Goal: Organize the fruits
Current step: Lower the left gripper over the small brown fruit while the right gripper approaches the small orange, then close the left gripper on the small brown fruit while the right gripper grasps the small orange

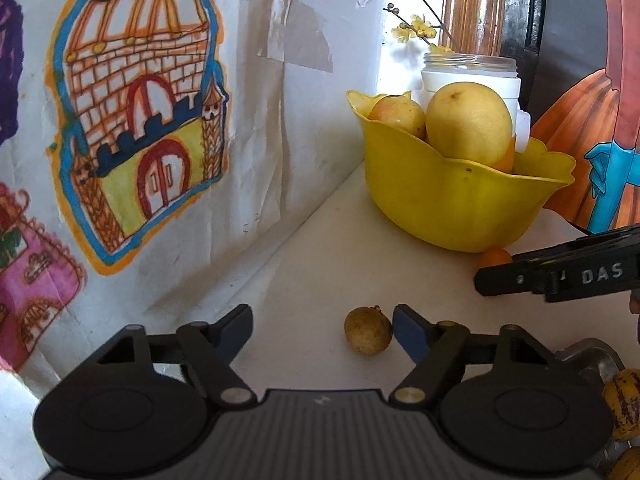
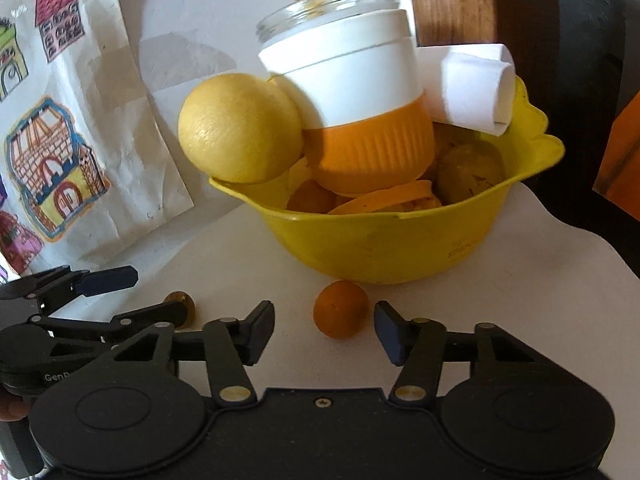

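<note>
A small brown round fruit (image 1: 368, 330) lies on the white tabletop (image 1: 320, 248) between the fingers of my left gripper (image 1: 322, 320). It sits right against the right finger while the left finger stands well clear, so the jaws are open. A small orange fruit (image 2: 341, 314) rests just in front of the yellow bowl (image 2: 380, 248), between the fingers of my right gripper (image 2: 324, 316), with a gap on each side. The bowl (image 1: 460, 200) holds a large yellow fruit (image 1: 468, 120) and several other fruits.
A white and orange jar (image 2: 352, 100) and a white folded piece (image 2: 468, 88) sit at the bowl. Paper with coloured house drawings (image 1: 140, 120) covers the wall on the left. The table's curved edge (image 2: 580, 240) runs on the right. Spotted yellow fruit (image 1: 622, 404) lies at the lower right.
</note>
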A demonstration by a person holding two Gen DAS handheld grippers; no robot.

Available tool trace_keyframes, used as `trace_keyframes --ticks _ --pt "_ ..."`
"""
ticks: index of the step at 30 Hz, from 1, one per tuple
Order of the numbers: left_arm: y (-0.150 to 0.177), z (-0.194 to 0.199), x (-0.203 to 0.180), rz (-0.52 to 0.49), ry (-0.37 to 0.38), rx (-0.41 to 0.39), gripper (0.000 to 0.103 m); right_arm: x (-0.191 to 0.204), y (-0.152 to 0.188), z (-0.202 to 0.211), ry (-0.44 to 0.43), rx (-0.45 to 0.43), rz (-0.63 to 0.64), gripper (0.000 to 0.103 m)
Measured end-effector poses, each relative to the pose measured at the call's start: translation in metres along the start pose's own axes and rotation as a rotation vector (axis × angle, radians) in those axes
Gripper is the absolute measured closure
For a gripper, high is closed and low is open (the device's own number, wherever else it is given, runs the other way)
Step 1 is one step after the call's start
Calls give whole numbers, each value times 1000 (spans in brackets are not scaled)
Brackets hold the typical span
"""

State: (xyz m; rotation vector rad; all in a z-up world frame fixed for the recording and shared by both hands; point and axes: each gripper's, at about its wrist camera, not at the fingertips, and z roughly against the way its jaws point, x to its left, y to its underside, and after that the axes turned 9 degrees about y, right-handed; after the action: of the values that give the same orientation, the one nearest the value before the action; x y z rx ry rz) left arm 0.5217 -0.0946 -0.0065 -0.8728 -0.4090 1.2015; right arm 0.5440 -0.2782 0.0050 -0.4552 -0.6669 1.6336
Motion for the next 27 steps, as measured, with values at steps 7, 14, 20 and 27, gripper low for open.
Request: trace_keyframes --ticks 7,14,20,27 --pt "2 -3 0 31 54 15 45 6 -1 -1 21 -8 26 63" --pt "3 -8 -2 40 63 27 63 7 -6 -9 -2 23 0 65" --pt "1 -11 -1 48 64 24 72 3 -4 -13 -40 33 -39 73" --pt "0 -5 -1 66 66 35 73 3 -2 -10 -31 23 -35 74"
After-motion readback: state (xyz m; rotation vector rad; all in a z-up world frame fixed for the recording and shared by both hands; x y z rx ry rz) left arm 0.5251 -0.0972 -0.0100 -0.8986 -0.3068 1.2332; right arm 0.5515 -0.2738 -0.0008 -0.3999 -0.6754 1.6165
